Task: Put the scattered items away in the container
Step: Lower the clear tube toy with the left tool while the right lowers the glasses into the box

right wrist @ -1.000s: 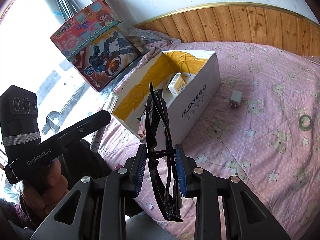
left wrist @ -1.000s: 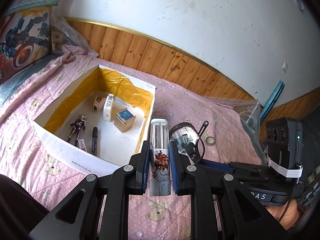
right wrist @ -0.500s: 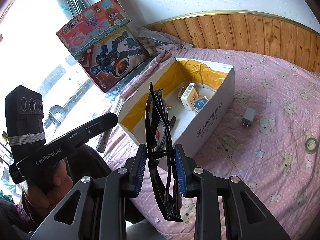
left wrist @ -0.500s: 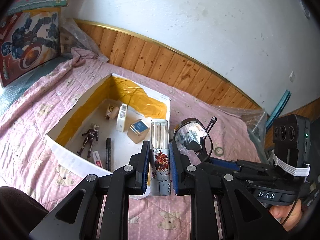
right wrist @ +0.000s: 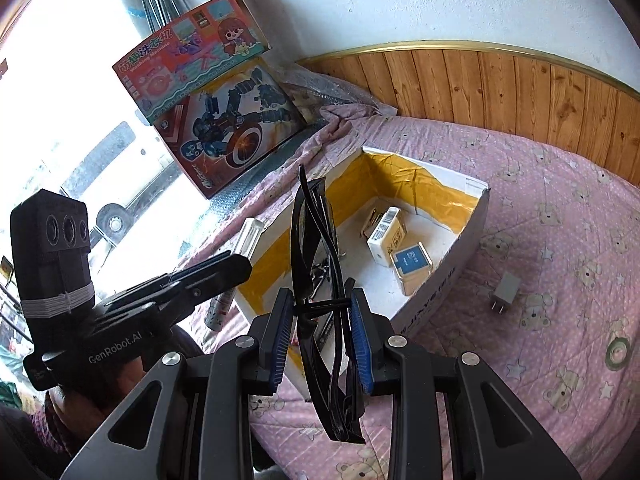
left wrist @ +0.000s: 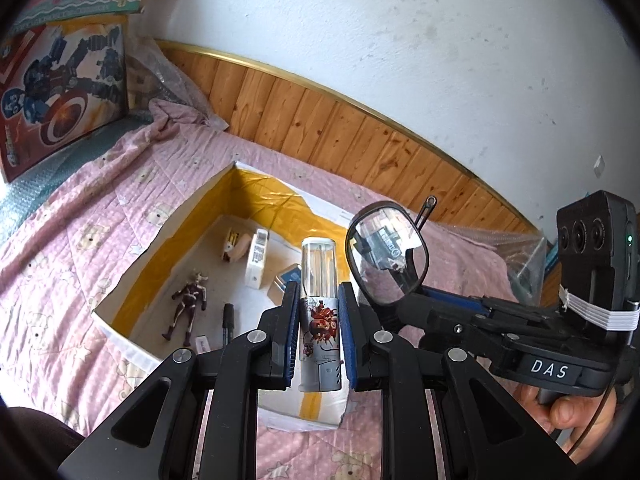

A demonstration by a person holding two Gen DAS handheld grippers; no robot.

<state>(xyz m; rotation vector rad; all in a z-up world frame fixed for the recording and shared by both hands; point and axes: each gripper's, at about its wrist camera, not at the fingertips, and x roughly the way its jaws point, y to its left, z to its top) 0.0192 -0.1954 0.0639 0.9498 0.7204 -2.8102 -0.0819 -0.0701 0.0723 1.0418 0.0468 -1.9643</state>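
We are holding a clear-capped tube point(left wrist: 320, 316) clamped in the left gripper point(left wrist: 319, 334) and folded black glasses point(right wrist: 320, 280) pinched in the right gripper point(right wrist: 322, 334). Both are hanging at the cardboard box's point(right wrist: 452, 276) near rim, the tube's long axis pointing into the box, with the left gripper sitting slightly nearer.

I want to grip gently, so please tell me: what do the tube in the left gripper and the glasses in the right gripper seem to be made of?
The tube looks like clear hard plastic above, since thin sticks show through it, with a glossy printed label below. The glasses seem to have a glossy black plastic frame, which shines in the light; the lenses are transparent, glass or plastic I cannot tell.
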